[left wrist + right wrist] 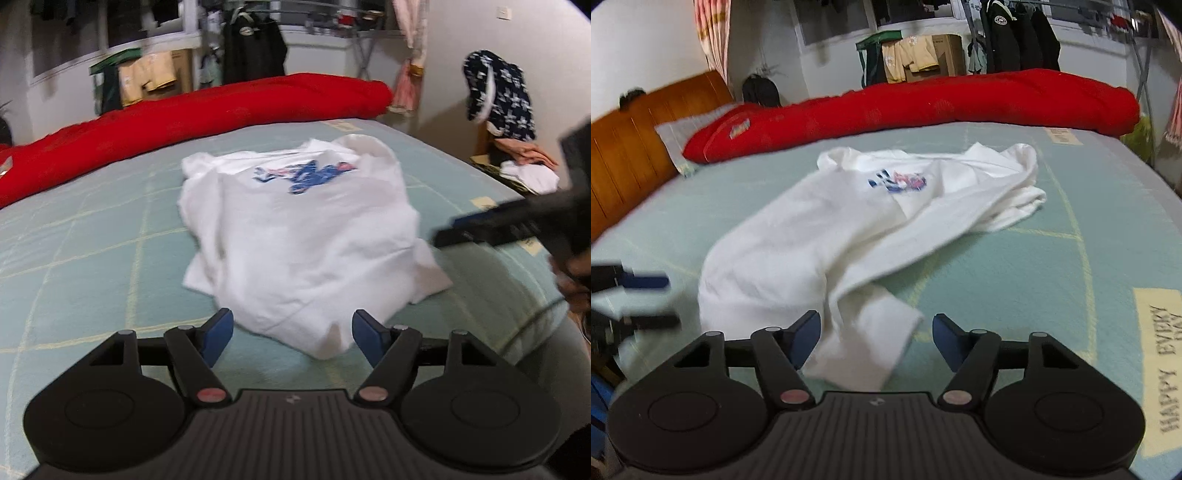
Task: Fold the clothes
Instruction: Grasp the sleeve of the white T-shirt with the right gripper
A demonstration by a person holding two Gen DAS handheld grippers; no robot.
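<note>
While both tongs hover spread wide and empty, the white T-shirt (295, 229) lies crumpled mid-bed on the green bedsheet (92, 240). Left tongs (291, 338) sit at its near hem, right tongs (873, 338) over a sleeve edge. Red duvet (923, 107) lines the far edge; bare sheet all around.

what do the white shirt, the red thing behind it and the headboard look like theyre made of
White shirt: soft matte knit, likely cotton; it slumps in loose folds.
Red quilt: padded fabric, puffy roll, slight sheen.
Headboard: wood or wood-look panel, orange-brown, grooved, semi-gloss.
</note>
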